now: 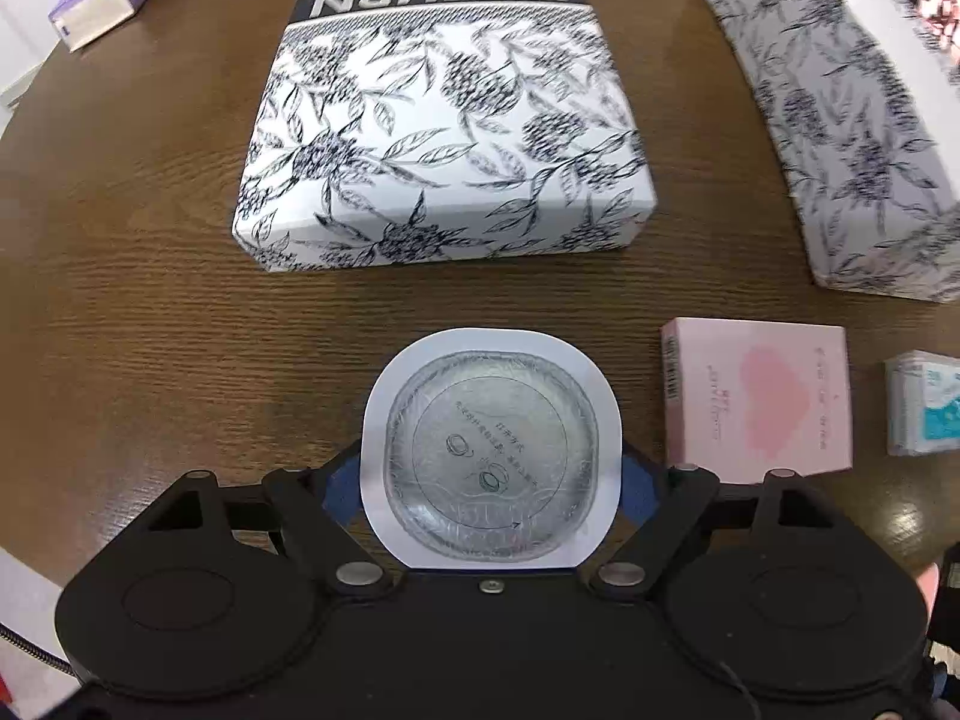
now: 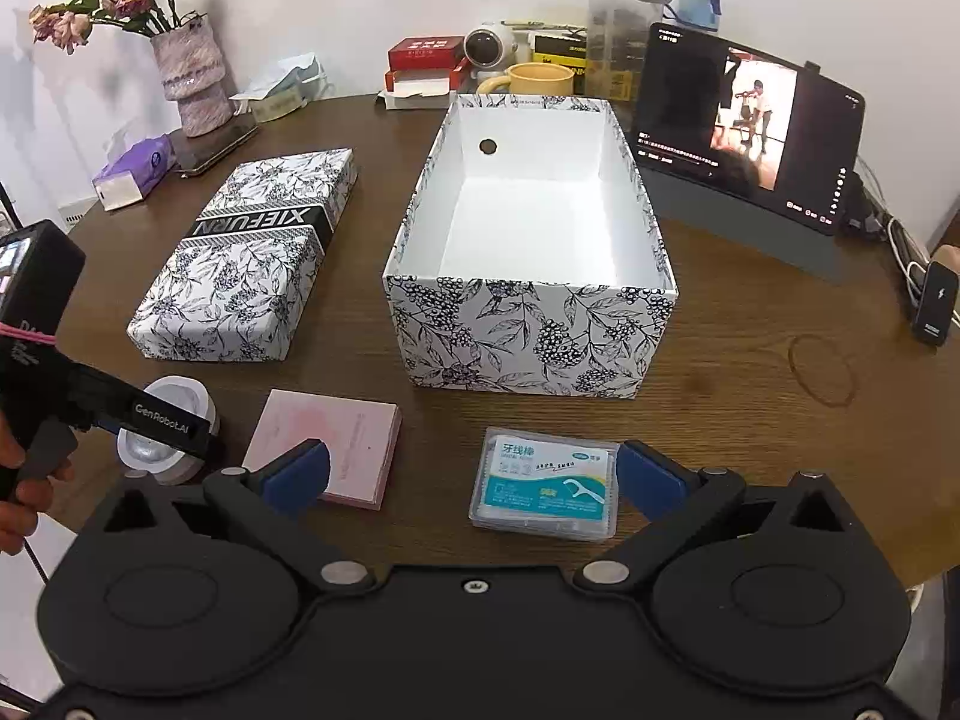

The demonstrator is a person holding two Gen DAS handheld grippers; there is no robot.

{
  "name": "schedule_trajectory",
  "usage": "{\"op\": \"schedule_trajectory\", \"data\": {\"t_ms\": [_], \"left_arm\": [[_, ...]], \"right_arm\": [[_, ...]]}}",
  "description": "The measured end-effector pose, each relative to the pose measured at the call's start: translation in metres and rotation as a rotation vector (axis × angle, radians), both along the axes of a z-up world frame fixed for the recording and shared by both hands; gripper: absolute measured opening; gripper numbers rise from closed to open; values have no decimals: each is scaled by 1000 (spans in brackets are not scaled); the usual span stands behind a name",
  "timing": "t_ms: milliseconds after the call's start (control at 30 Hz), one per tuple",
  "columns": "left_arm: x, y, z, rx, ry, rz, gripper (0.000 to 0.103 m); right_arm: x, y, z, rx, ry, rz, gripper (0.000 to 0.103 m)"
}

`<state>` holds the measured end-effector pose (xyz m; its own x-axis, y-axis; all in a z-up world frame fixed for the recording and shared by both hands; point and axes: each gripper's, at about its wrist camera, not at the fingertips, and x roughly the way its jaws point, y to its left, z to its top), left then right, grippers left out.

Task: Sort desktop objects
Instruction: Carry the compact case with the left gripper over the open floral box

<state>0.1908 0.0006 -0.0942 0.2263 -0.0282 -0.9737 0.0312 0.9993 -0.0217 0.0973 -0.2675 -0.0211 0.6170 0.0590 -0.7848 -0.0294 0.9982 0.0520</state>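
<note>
— Where did the left hand-held gripper (image 1: pixel 491 483) stand?
— Low over the desk (image 1: pixel 150 312), its blue pads (image 1: pixel 341 489) pressed against both sides of the white foil-sealed cup (image 1: pixel 491 450), pinching it.
— And the right hand-held gripper (image 2: pixel 474 471)?
— Spread wide, holding nothing. The floss pick pack (image 2: pixel 545 485) lay flat between its fingers, nearer the right one, though I couldn't tell whether they touched. The pink box (image 2: pixel 336 438) lay by its left finger.
— What lay further off?
— The open floral box (image 2: pixel 528 324) stood just beyond the pack, empty inside. Its lid (image 2: pixel 246 252), marked XIEFURN, lay flat to the left, apart from it. A tablet (image 2: pixel 750 126) stood far right.
</note>
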Motion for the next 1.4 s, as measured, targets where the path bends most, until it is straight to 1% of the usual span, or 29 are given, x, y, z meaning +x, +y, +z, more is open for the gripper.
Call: {"op": "schedule_trajectory", "data": {"t_ms": [400,433,533,667,767,900,1067,1200,1400], "left_arm": [[-18,2,50,-31,-56,-119,80],[-13,-5,47,-34,-61,-129,80],[-15,-1,62,-48,-76,-164,80],[-9,-5,73,-65,-86,-221,80],[-9,-6,87,-63,-114,-253,80],[-2,-11,104,-68,-137,-294,80],[12,-21,118,-68,-158,-339,80],[24,-33,127,-72,-167,-372,80],[52,-58,135,-56,-181,-417,80]], "right_arm": [[-6,24,9,16,-12,7,103],[-7,26,10,21,-14,4,103],[-7,31,15,37,-27,-5,103],[-9,38,24,52,-58,-6,103],[-9,44,31,51,-72,1,103],[-7,49,40,50,-92,-1,103],[-1,49,53,46,-108,-7,103],[9,41,60,46,-115,-3,103],[32,23,61,48,-114,28,103]]}}
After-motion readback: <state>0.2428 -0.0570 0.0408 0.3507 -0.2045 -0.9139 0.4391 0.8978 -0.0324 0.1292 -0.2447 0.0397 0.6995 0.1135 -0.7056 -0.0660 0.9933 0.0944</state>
